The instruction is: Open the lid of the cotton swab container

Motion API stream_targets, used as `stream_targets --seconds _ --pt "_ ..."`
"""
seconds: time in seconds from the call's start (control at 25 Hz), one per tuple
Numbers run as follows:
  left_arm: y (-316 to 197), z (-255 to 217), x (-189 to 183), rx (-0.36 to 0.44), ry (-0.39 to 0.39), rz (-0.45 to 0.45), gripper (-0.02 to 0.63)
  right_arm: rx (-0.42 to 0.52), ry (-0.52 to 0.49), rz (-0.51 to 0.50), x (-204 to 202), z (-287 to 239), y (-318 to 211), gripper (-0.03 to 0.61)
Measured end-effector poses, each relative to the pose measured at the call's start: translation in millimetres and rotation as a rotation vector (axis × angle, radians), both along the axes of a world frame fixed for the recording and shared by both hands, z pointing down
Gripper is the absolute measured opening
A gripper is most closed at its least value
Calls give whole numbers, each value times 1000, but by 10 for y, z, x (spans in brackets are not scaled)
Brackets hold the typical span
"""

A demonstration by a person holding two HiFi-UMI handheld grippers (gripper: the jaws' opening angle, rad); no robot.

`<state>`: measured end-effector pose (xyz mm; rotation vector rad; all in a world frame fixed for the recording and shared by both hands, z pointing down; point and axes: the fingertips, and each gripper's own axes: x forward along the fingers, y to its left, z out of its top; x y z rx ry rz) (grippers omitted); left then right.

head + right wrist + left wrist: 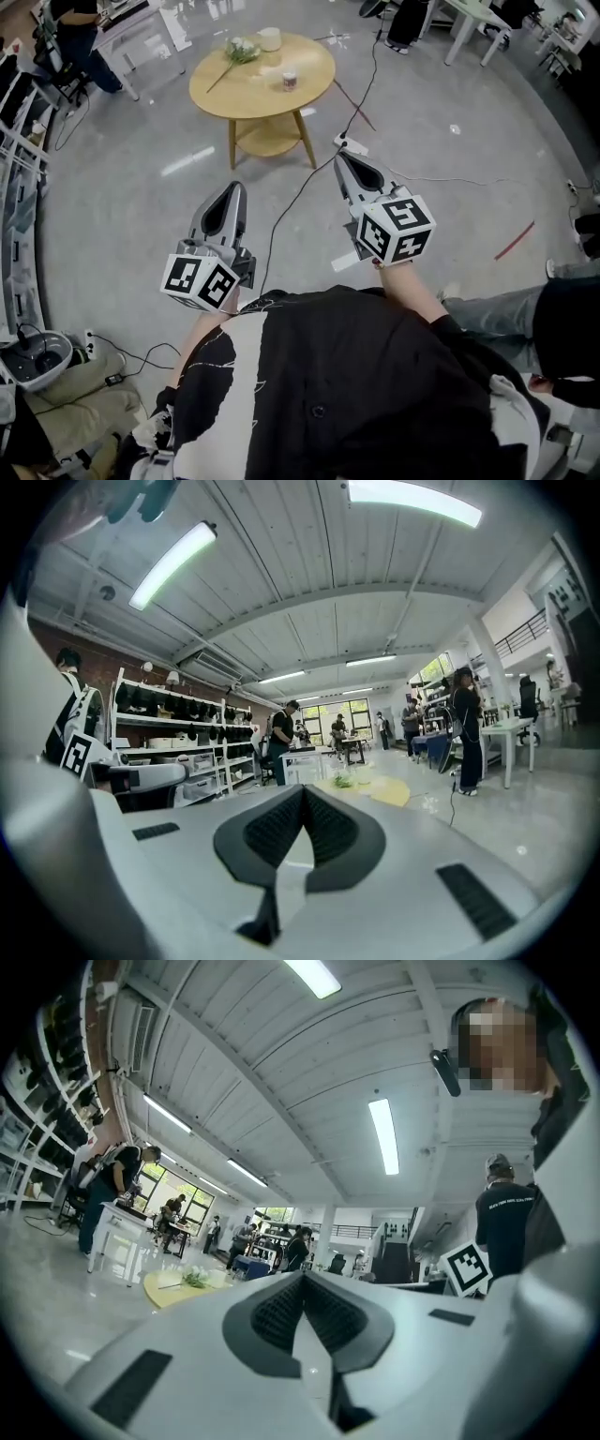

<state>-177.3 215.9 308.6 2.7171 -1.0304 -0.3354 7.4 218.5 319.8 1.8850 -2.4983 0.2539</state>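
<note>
Room: round tabletop is standing on grey floor.
Tongs: you are holding left tongs, right tongs pressed together.
Gripper views: ceiling lights are showing.

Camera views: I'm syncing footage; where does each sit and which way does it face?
Head view: on the head, steeply down at the round yellow wooden table, left gripper, right gripper, black-and-white shirt.
Left gripper view: on it, roughly level along its shut jaws.
Right gripper view: same, its shut jaws.
Both gripper views share that table.
</note>
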Motion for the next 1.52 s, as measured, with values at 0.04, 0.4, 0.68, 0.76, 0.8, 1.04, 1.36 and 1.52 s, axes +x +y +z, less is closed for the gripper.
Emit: stream_targets --seconds 0.04,0.4,0.68,0.76,0.8,1.04,1.36,1.52 --pt "-8 51 7 -15 -7 -4 11 -17 -10 -2 20 62 -15 5" --pt "-232 155 -23 -23 -14 -42 11 -99 -68 -16 24 393 -230 5" --pt "-338 103 131 -3 -4 -52 11 -122 -79 -7 179 483 -291 5" --pt "-413 180 158 -26 -16 -51 11 -140 -87 0 199 553 -327 5" --pt "-448 211 179 -33 -21 -49 11 -145 -93 4 217 578 -348 5" --pt "-788 335 287 -69 -5 -37 11 -160 -94 19 321 629 -619 5" --pt "-1451 387 453 -100 32 -24 11 -189 -120 48 530 655 -1210 5" --pt "-1850 296 576 -101 38 -11 11 -199 -127 64 658 586 -1562 5"
